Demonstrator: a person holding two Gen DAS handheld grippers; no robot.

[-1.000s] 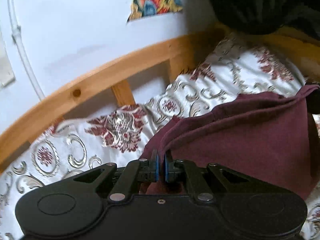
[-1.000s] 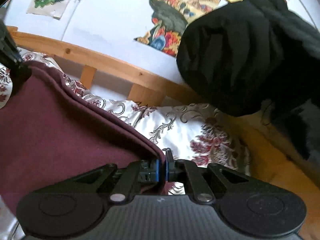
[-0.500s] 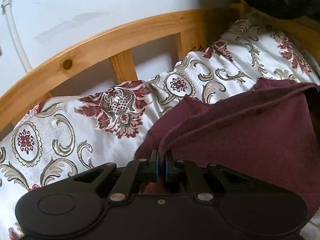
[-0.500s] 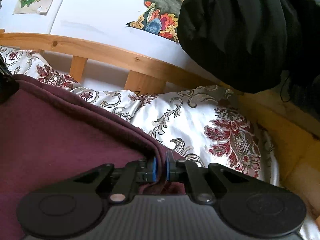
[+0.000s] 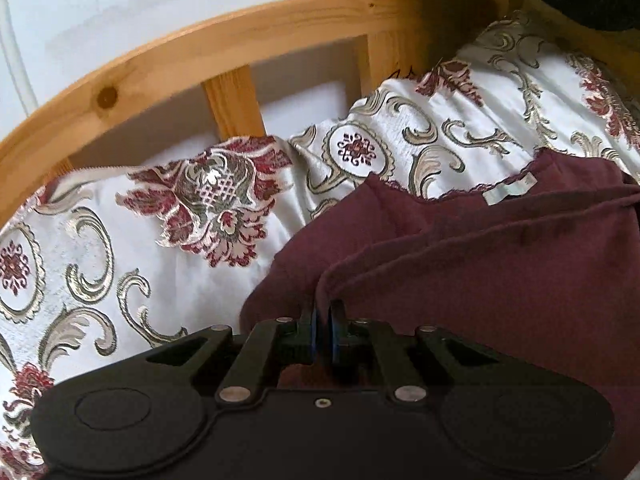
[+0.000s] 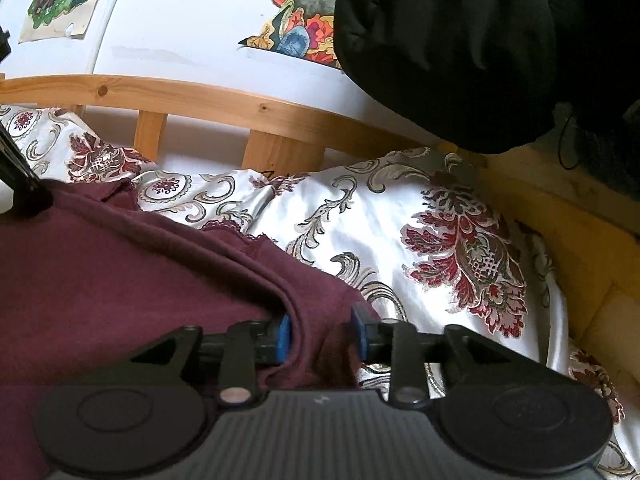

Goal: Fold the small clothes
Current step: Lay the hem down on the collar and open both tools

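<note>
**Two claws at a maroon garment on a bed**

Two black claws reach over a maroon garment (image 5: 500, 272) lying on a bed's white bedspread (image 5: 120, 240), patterned with red and gold flowers. The left claw (image 5: 323, 320) is pinched tight on a fold of the garment's edge. The right claw (image 6: 320, 330) is opening: its blue pads stand apart, with the fabric's corner loose between them, one pad touching it. A pale label (image 5: 510, 192) shows near the garment's lace-trimmed far edge. Behind the bed run a pine rail (image 6: 240, 104) and a white wall.
</note>
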